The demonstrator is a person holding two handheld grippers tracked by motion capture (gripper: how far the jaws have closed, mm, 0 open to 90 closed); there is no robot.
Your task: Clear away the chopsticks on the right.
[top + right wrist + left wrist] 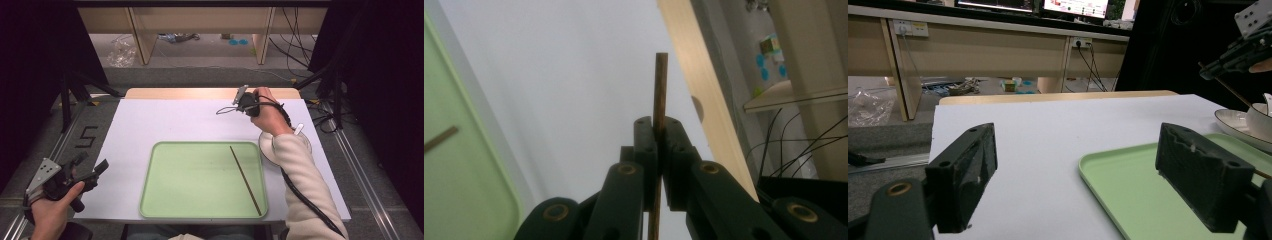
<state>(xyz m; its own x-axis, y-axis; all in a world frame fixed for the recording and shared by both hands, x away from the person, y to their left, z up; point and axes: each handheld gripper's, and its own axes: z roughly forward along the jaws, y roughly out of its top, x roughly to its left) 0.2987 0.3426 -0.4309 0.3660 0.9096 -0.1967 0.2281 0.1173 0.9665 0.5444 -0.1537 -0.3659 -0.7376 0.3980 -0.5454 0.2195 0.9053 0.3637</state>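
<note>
You are about halfway through, by the look of it: one chopstick already lies slantwise in the green tray, its upper end toward the tray's far edge and its lower end near the front right corner, and its mate is in your grasp. Your right gripper has its jaws pressed together on the second chopstick, which stands out past the pads in the right gripper view and runs back down between them. In the high view that right gripper sits at the far side of the white table, beyond the plate that lies just right of the tray under your sleeve (the left gripper view also shows a small white bowl resting on that plate). Your left gripper has its jaws wide apart with nothing between them, and in the high view it waits off the table's left front corner, well apart from the tray. What seems left is to carry the held stick over the tray, lay it beside the first, and let go; I judge the left hand has no share in that unless the tray needs steadying.
</note>
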